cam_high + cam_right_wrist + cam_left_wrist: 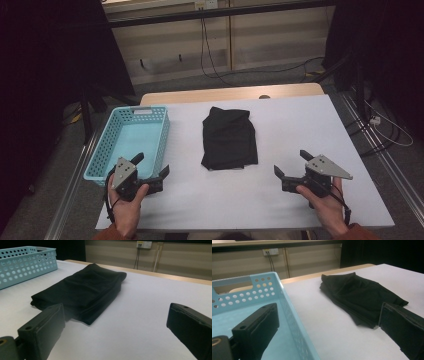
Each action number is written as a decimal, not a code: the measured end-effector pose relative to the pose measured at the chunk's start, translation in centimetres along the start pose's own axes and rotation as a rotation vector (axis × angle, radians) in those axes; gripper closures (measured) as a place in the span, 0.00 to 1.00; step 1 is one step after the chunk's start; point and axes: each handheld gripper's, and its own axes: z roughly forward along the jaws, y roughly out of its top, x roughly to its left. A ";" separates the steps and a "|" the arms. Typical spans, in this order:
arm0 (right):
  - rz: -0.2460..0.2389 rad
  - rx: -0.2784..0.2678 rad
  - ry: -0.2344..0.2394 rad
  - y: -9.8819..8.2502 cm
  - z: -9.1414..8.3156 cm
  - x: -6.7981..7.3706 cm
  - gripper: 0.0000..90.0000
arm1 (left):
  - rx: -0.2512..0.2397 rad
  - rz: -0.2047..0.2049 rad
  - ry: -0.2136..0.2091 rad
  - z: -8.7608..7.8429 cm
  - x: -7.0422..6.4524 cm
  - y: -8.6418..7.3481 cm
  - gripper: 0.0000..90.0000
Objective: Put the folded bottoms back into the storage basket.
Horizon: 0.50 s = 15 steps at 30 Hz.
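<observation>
left hand-held gripper (153,165), right hand-held gripper (290,164): both spread | basket (106,145): empty | folded black cloth (229,138): on table

The blue basket (23,263) is cut off by the right gripper view's left edge.

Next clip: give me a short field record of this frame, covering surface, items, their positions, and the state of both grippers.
surface: white table
garment: folded black cloth, mid-table, untouched
container: light blue perforated basket, left of the cloth, empty
left gripper: open, holds nothing, by the basket's near right corner
right gripper: open, holds nothing, near side, right of the cloth
contact: neither gripper touches the cloth
</observation>
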 end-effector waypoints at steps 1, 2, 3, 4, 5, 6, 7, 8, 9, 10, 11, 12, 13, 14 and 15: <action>-0.009 0.010 0.009 0.0 0.2 0.1 0.02 | -0.002 -0.006 0.001 0.0 0.0 0.0 0.03; -0.011 0.022 0.018 -0.1 0.3 0.2 0.02 | -0.002 -0.006 0.001 0.0 0.0 0.0 0.03; -0.015 0.034 0.029 -0.1 0.5 0.3 0.02 | 0.002 -0.003 0.003 0.0 0.0 0.0 0.03; -0.015 0.034 0.029 -0.1 0.5 0.3 0.02 | 0.002 -0.006 0.000 0.1 0.0 -0.1 0.03; -0.018 0.048 0.033 -0.2 0.7 0.5 0.03 | 0.002 -0.006 -0.007 0.0 0.1 -0.1 0.03; -0.018 0.048 0.033 -0.2 0.7 0.5 0.03 | 0.002 -0.006 -0.007 0.0 0.1 -0.1 0.03; -0.014 0.047 0.038 -0.2 0.7 0.5 0.03 | 0.003 -0.006 -0.005 0.0 0.1 -0.1 0.03; -0.007 0.046 0.047 -0.2 0.8 0.5 0.03 | 0.006 -0.005 -0.005 0.0 0.1 -0.1 0.03; -0.006 0.055 0.065 -0.2 0.9 0.6 0.03 | 0.005 -0.014 -0.006 -0.1 0.1 -0.2 0.03; -0.006 0.055 0.065 -0.2 0.9 0.6 0.03 | 0.005 -0.014 -0.006 -0.1 0.1 -0.2 0.03; -0.007 0.058 0.073 -0.2 0.9 0.7 0.03 | 0.006 -0.012 -0.008 -0.2 0.0 -0.2 0.03; -0.007 0.057 0.081 -0.1 0.9 0.8 0.03 | 0.010 -0.006 -0.011 -0.3 0.0 -0.2 0.03; -0.011 0.059 0.099 0.0 0.9 1.2 0.03 | 0.008 -0.005 -0.016 -0.4 0.0 -0.3 0.03; -0.011 0.059 0.099 0.0 0.9 1.2 0.03 | 0.008 -0.005 -0.016 -0.4 0.0 -0.3 0.03; -0.020 0.055 0.112 0.0 1.1 1.5 0.03 | 0.008 -0.011 -0.022 -0.5 0.0 -0.3 0.03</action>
